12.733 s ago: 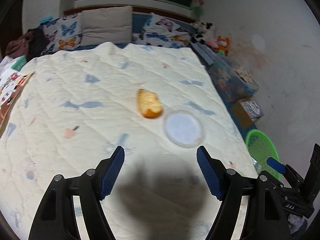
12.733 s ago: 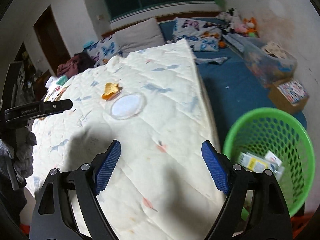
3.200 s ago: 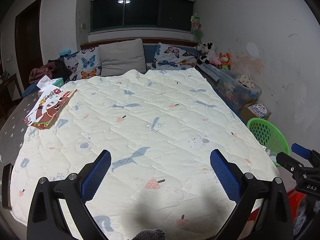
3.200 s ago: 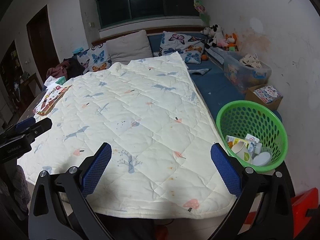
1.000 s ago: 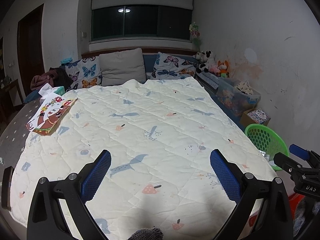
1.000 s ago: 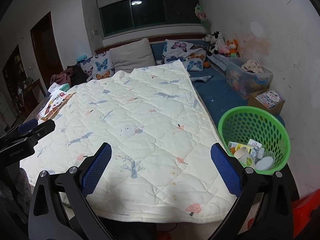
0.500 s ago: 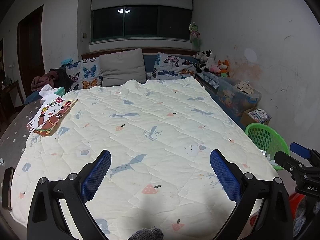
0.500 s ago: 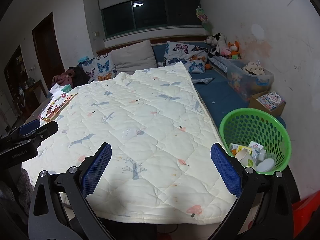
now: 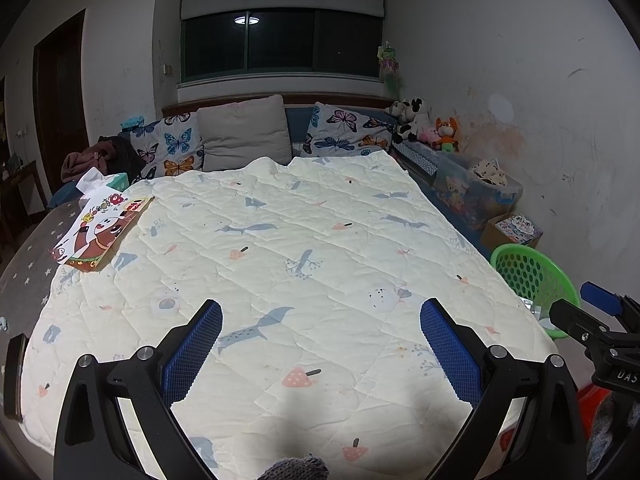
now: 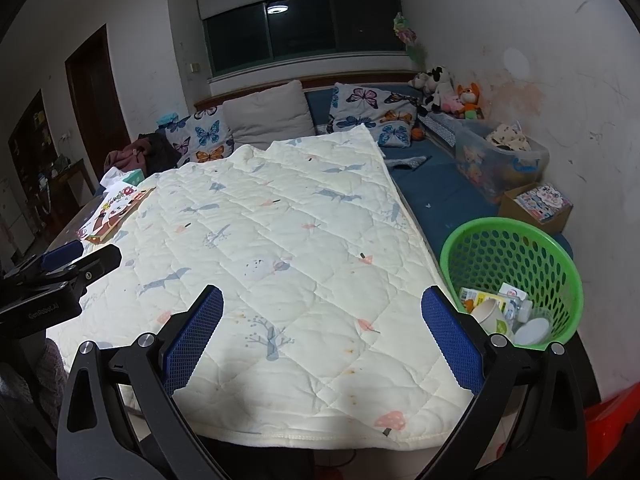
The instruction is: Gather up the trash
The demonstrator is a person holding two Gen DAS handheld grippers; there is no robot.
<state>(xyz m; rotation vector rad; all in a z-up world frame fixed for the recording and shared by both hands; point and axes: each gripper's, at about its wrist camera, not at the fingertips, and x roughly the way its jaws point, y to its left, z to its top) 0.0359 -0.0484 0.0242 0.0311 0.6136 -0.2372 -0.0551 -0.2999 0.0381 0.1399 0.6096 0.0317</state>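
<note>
A green mesh basket [image 10: 516,248] stands on the floor right of the bed and holds trash: a paper cup [image 10: 489,312], a white lid [image 10: 532,330] and small cartons [image 10: 472,295]. It also shows in the left wrist view [image 9: 528,276]. My left gripper [image 9: 320,340] is open and empty above the foot of the cream quilt [image 9: 280,248]. My right gripper [image 10: 320,336] is open and empty above the quilt's right corner [image 10: 280,240], left of the basket. No loose trash shows on the quilt.
A picture book [image 9: 100,232] and a tissue box [image 9: 116,180] lie at the bed's left edge. Pillows [image 9: 244,136] line the headboard. A clear storage bin [image 10: 500,160], a cardboard box [image 10: 536,204] and plush toys [image 10: 452,92] sit along the right wall.
Since 12.7 s ago the orange wrapper and the white lid have left the quilt; the lid lies in the basket. In the last second both grippers have pulled back slightly and stayed open.
</note>
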